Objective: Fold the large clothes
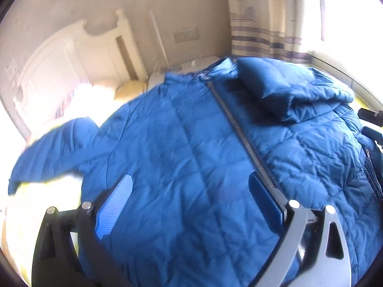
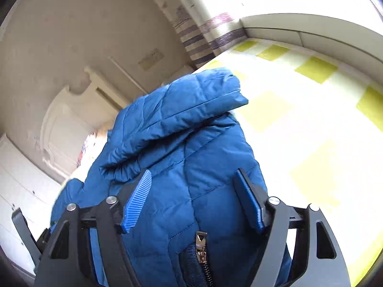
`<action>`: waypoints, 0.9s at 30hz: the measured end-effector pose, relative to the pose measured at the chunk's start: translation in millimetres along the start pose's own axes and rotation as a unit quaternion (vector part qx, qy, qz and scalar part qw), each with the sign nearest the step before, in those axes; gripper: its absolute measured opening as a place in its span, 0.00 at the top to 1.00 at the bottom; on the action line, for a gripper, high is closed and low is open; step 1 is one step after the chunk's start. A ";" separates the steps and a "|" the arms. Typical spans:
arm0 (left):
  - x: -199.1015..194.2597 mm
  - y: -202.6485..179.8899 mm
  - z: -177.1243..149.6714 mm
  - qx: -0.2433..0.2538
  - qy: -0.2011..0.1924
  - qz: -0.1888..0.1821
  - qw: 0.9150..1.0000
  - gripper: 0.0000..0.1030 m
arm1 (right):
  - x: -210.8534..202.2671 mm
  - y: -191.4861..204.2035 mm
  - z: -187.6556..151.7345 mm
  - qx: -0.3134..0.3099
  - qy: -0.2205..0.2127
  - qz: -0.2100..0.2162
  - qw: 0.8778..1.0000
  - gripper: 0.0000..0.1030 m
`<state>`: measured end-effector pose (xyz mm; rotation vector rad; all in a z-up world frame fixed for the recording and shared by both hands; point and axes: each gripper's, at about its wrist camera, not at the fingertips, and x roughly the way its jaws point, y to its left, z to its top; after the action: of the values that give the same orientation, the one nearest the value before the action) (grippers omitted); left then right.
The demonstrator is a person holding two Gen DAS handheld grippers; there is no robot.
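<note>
Blue quilted puffer jacket [image 1: 191, 143] zipped on yellow-checked bed [image 2: 311, 110], one sleeve [image 1: 294, 88] folded across chest, left gripper [image 1: 190, 203] spread above it, right gripper [image 2: 194, 201] spread over jacket's pocket zipper [image 2: 201, 246]

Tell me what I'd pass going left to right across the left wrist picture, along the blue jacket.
Spread sleeve → quilted front panel → metal zipper → sleeve folded over the chest → zipped side pocket.
</note>
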<state>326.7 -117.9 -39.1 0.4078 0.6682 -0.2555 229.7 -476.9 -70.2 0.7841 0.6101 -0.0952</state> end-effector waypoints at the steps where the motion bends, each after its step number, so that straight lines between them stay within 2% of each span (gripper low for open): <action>1: -2.4 -20.1 13.2 0.033 -0.019 -0.001 0.999 0.06 | -8.9 -13.4 1.8 0.034 -0.027 0.011 0.999 0.37; 4: 4.0 -84.8 48.2 0.132 -0.060 0.009 0.989 0.07 | -23.5 -34.0 1.9 0.084 -0.079 0.023 0.993 0.37; 7: 15.5 -152.9 69.6 0.236 -0.091 0.012 0.967 0.10 | -28.8 -30.2 2.1 0.070 -0.102 0.016 0.992 0.37; 9: 28.8 -188.2 79.3 0.282 -0.093 0.017 0.955 0.11 | -28.3 -21.3 2.4 0.049 -0.106 0.007 0.993 0.37; 11: 47.7 -212.3 88.1 0.300 -0.070 0.016 0.951 0.16 | -30.4 -19.6 0.0 0.037 -0.108 0.001 0.993 0.37; 12: 57.6 -218.8 92.0 0.300 -0.054 0.016 0.952 0.31 | -31.5 -19.8 -2.0 0.039 -0.108 0.001 0.993 0.37; 13: 65.6 -219.1 96.1 0.287 -0.041 0.011 0.957 0.66 | -31.5 -21.2 -1.3 0.043 -0.108 0.002 0.993 0.37; 14: 70.0 -212.7 101.5 0.255 -0.028 -0.005 0.967 0.84 | -32.4 -23.7 -5.1 0.047 -0.108 0.004 0.993 0.37; 15: 66.3 -198.4 107.8 0.198 -0.027 -0.046 0.979 0.86 | -32.6 -25.8 -5.7 0.051 -0.108 0.005 0.993 0.37; 16: 58.1 -176.1 113.9 0.122 -0.036 -0.109 0.986 0.89 | -32.7 -27.6 -6.2 0.053 -0.108 0.006 0.993 0.37; 17: 51.3 -148.3 118.3 0.038 -0.042 -0.173 0.983 0.91 | -32.9 -28.0 -6.0 0.053 -0.109 0.007 0.993 0.37; 18: 48.1 -114.6 119.2 -0.056 -0.047 -0.233 0.970 0.91 | -32.5 -28.0 -6.0 0.051 -0.109 0.009 0.993 0.37; 19: 49.6 -78.1 114.7 -0.154 -0.051 -0.284 0.945 0.92 | -33.1 -27.5 -6.1 0.049 -0.109 0.010 0.993 0.37; 20: 54.4 -41.0 103.5 -0.249 -0.054 -0.326 0.911 0.92 | -33.4 -28.2 -6.9 0.048 -0.108 0.011 0.993 0.37; 21: 63.6 -6.2 87.9 -0.335 -0.049 -0.351 0.873 0.92 | -33.6 -28.7 -6.9 0.049 -0.108 0.013 0.993 0.37; 22: 75.2 25.2 68.2 -0.410 -0.039 -0.361 0.837 0.91 | -33.8 -30.1 -6.5 0.052 -0.107 0.015 0.993 0.37; 23: 87.0 50.9 47.4 -0.465 -0.028 -0.363 0.807 0.90 | -34.4 -30.8 -6.1 0.055 -0.107 0.018 0.993 0.37; 24: 97.8 72.2 29.8 -0.496 -0.009 -0.357 0.792 0.89 | -34.1 -31.4 -6.2 0.057 -0.108 0.020 0.992 0.37; 25: 106.8 87.7 15.2 -0.505 0.018 -0.341 0.793 0.82 | -34.2 -32.2 -5.8 0.058 -0.107 0.021 0.992 0.37; 26: 110.9 99.0 2.3 -0.501 0.034 -0.331 0.799 0.77 | -34.0 -32.3 -5.5 0.058 -0.107 0.022 0.992 0.37; 27: 111.0 106.1 -6.6 -0.487 0.042 -0.320 0.811 0.64 | -33.6 -32.3 -5.4 0.058 -0.106 0.022 0.992 0.37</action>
<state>445.0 -31.5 -85.4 -0.8287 0.9188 -0.4900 189.7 -500.9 -75.2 0.8866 0.3876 -0.1720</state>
